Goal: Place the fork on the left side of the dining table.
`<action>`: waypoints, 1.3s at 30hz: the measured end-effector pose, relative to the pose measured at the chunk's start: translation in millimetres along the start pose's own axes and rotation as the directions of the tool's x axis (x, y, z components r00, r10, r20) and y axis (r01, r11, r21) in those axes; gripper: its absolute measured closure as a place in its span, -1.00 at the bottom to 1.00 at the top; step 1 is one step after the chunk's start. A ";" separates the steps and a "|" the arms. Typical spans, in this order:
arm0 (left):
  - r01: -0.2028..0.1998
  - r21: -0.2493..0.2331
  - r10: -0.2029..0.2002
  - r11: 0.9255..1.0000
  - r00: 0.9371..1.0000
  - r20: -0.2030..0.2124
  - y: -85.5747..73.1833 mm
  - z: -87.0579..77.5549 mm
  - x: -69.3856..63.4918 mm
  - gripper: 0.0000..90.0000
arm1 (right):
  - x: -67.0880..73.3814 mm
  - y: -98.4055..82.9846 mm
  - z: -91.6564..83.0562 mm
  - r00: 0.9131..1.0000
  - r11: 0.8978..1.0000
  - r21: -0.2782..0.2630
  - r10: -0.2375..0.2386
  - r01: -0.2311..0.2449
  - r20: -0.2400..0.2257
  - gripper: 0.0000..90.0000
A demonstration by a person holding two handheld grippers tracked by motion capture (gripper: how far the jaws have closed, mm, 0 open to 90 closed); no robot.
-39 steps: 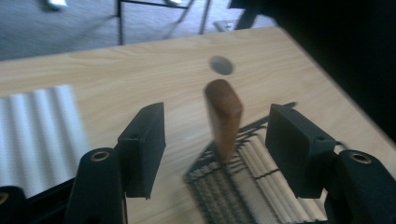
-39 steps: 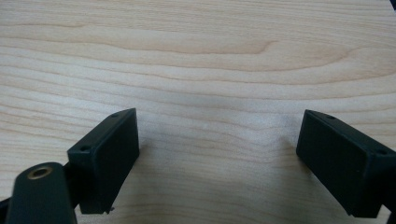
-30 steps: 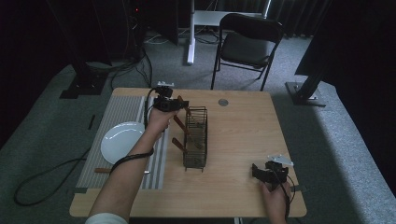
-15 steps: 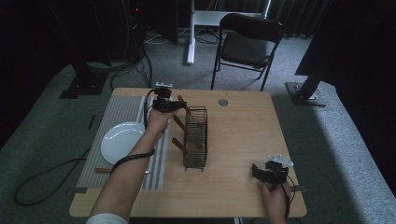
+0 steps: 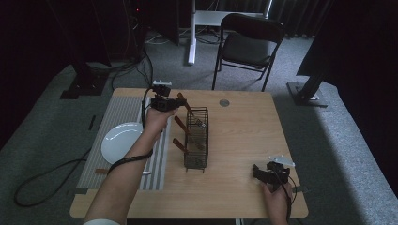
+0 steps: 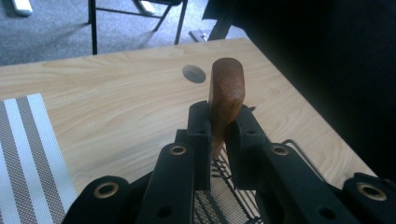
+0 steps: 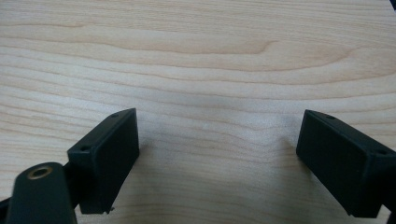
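At the far left of the table, the left gripper has just closed its jaws on a wooden handle sticking up from the far end of the wire basket. The right gripper rests near the right front corner, jaws wide apart over bare wood.

Each tool is matte black, the left tool built of flat links with brass-ringed rivets. The right tool carries a grey three-cornered plate. A black cable loops around the bare left forearm, above a white sleeve edge.
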State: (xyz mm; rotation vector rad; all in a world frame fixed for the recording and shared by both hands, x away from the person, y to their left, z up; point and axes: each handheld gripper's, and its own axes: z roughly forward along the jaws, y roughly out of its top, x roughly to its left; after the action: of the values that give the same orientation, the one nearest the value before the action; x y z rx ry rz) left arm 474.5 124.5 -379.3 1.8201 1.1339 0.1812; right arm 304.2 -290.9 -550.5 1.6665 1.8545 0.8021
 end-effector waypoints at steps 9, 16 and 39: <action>0.006 -0.049 -0.005 0.999 1.000 0.013 9.4 -32.0 -6.1 0.79 | 0.0 0.0 0.0 1.000 1.000 0.000 0.000 0.000 0.000 -0.72; 0.011 -0.084 -0.008 0.996 1.000 0.030 16.9 -53.9 -11.3 0.79 | -0.1 0.0 0.1 1.000 1.000 -0.001 -0.001 0.001 0.001 -0.72; 0.088 -0.216 -0.110 0.972 0.990 -0.091 20.6 -121.1 43.2 0.79 | 0.1 0.0 0.0 1.000 1.000 0.000 0.001 -0.001 0.000 -0.72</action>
State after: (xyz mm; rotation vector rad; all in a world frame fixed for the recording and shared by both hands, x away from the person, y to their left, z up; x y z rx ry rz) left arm 444.8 232.2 -312.4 1.5771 1.2262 0.3280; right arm 304.2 -290.8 -550.5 1.6673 1.8537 0.8027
